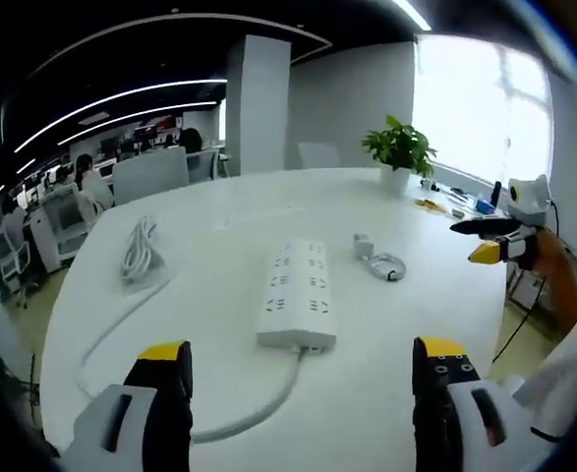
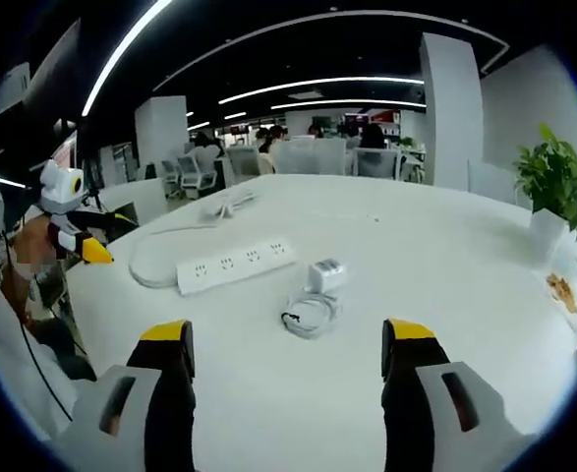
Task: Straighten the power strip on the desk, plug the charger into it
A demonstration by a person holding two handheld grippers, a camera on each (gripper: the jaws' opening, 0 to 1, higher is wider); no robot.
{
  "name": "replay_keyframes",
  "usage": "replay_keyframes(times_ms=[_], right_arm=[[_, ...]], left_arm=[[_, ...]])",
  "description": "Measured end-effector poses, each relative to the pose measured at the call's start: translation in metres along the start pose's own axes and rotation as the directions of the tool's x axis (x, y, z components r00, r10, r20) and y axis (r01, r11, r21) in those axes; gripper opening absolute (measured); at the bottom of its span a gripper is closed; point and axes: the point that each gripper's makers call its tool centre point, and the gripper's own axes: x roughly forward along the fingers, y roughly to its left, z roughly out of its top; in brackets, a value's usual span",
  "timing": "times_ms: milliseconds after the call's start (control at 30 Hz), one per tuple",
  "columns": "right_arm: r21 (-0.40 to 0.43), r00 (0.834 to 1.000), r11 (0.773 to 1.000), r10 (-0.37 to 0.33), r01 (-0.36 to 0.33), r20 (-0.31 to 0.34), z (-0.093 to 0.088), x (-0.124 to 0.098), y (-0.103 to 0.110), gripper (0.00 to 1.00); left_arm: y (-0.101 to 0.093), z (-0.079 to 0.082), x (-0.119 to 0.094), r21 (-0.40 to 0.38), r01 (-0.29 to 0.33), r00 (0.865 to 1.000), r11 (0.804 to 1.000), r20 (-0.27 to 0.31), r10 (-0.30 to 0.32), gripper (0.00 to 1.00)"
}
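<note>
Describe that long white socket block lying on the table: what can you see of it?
The power strip is a long white block, plastic by its look, lying flat on the white table. Its top carries rows of socket holes, all empty. A white cable leaves one short end, curves across the table and ends in a coiled bundle. The charger with its looped cord lies beside the strip, apart from it. Neither gripper touches it.

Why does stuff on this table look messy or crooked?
Nothing is spilled or broken. The power strip lies slanted across the white table, its cord looping loosely, and the charger sits unplugged beside it with its cable bunched up.
</note>
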Motion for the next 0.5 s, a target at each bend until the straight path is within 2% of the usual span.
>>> replay_keyframes(times_ms=[200, 333, 433, 500], right_arm=[[-0.005, 1.0, 1.0, -0.003, 0.003, 0.006, 0.0, -0.004, 0.0, 0.79], [0.005, 1.0, 1.0, 0.011, -0.011, 0.01, -0.001, -0.006, 0.002, 0.8], [0.01, 1.0, 1.0, 0.015, -0.015, 0.016, -0.002, -0.007, 0.001, 0.81], [0.013, 1.0, 1.0, 0.016, -0.016, 0.014, -0.003, -0.007, 0.0, 0.81]], left_arm=[[-0.008, 0.004, 0.008, 0.004, 0.026, 1.0, 1.0, -0.006, -0.026, 0.94], [-0.011, -0.003, 0.018, 0.014, 0.027, 0.999, 1.0, -0.045, -0.026, 0.95], [-0.011, 0.001, 0.026, 0.042, 0.028, 0.999, 0.999, -0.025, -0.027, 0.96], [-0.012, 0.002, 0.033, 0.041, 0.031, 0.999, 0.999, -0.036, -0.03, 0.96]])
